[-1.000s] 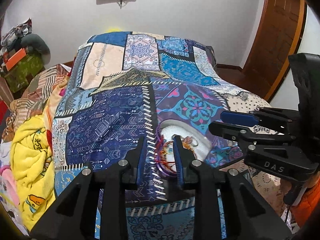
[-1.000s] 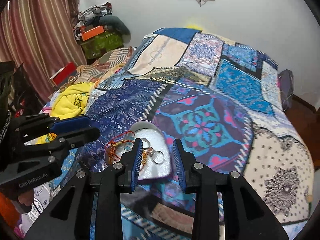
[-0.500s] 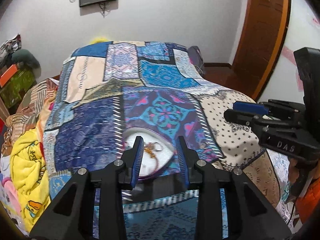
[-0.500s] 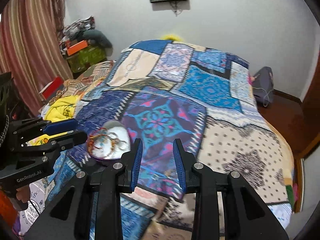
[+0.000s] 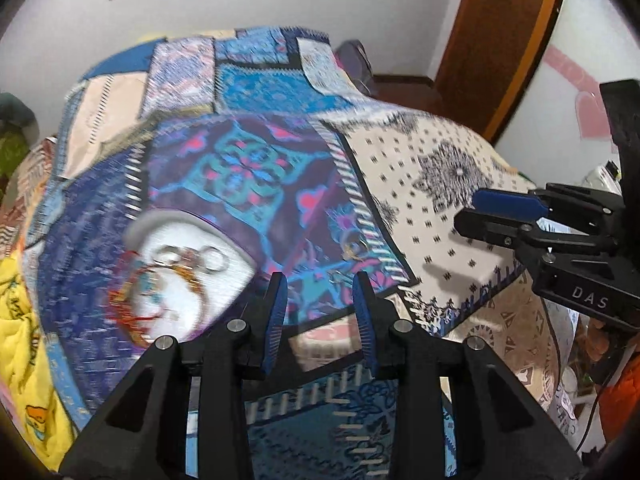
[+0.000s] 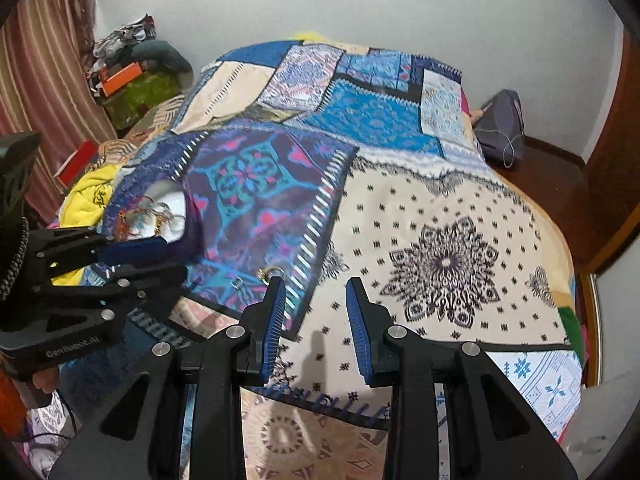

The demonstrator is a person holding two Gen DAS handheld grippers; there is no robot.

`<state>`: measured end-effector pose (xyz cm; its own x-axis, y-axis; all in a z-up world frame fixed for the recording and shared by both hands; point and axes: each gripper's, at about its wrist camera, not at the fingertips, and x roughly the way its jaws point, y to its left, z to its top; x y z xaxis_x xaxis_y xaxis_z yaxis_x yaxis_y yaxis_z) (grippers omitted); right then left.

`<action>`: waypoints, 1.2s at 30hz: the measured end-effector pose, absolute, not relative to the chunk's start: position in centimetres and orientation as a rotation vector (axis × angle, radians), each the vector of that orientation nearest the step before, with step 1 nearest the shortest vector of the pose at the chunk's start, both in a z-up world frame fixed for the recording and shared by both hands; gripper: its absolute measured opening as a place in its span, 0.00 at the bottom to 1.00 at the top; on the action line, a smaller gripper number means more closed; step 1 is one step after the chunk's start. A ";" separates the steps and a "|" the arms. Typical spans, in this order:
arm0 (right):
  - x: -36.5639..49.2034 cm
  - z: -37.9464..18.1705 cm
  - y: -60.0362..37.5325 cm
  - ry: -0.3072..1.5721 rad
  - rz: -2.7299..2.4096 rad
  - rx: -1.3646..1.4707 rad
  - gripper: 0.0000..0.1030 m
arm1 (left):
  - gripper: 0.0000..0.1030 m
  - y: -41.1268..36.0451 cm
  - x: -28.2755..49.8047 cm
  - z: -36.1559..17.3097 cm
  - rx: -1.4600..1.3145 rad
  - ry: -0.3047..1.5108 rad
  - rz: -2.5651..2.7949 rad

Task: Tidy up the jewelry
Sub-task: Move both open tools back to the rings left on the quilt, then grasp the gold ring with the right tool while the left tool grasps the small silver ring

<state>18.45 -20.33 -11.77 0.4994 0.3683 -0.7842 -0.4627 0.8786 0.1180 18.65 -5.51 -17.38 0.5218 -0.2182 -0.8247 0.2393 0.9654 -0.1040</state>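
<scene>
In the left wrist view, the left tool is hanging over the bed with its blue pads apart and nothing between them. A white heart-shaped dish is lying just left of this tool on the patchwork bedspread, blurred, holding a tangle of rings and red and orange threaded bangles. A small gold earring is lying loose on the cloth just right of the dish, a little beyond the tool's pads, with a smaller silver piece nearer them. These pieces are probably light, thin and slippery, and likely sinking slightly into the soft cover, so pinching across the earring's hoop rather than its hook looks safest. The right tool is showing far right of the dish, its pads seen edge-on. In the right wrist view, the right tool is also standing part open and empty, over the cream dotted patch. The earring is sitting just beside its left pad, well right of the dish. The bed's near edge is falling away right under both tools, so a nudged piece could slide off; away from the dish, the bedspread is lying bare and giving plenty of room.
</scene>
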 end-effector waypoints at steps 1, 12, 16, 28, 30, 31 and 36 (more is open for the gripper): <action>18.5 -12.0 -20.5 0.926 0.505 -0.110 0.28 | 0.32 -5.7 18.9 -17.8 0.023 0.997 -0.280; 18.9 -13.5 -20.7 0.958 0.531 -0.103 0.28 | 0.32 -7.0 20.8 -21.3 0.029 1.067 -0.295; 19.2 -14.0 -20.5 0.967 0.535 -0.104 0.28 | 0.31 -7.0 21.4 -21.5 0.030 1.057 -0.297; 19.8 -14.6 -19.9 0.983 0.549 -0.091 0.28 | 0.09 -7.4 22.0 -22.1 0.050 1.054 -0.320; 19.9 -14.6 -20.0 0.986 0.549 -0.090 0.28 | 0.07 -7.4 22.0 -22.0 0.050 1.053 -0.320; 19.9 -14.6 -19.8 0.989 0.554 -0.091 0.28 | 0.07 -7.3 22.0 -22.0 0.049 1.052 -0.320; 20.2 -15.2 -18.5 1.017 0.592 -0.106 0.28 | 0.07 -6.7 21.6 -21.7 0.023 1.053 -0.303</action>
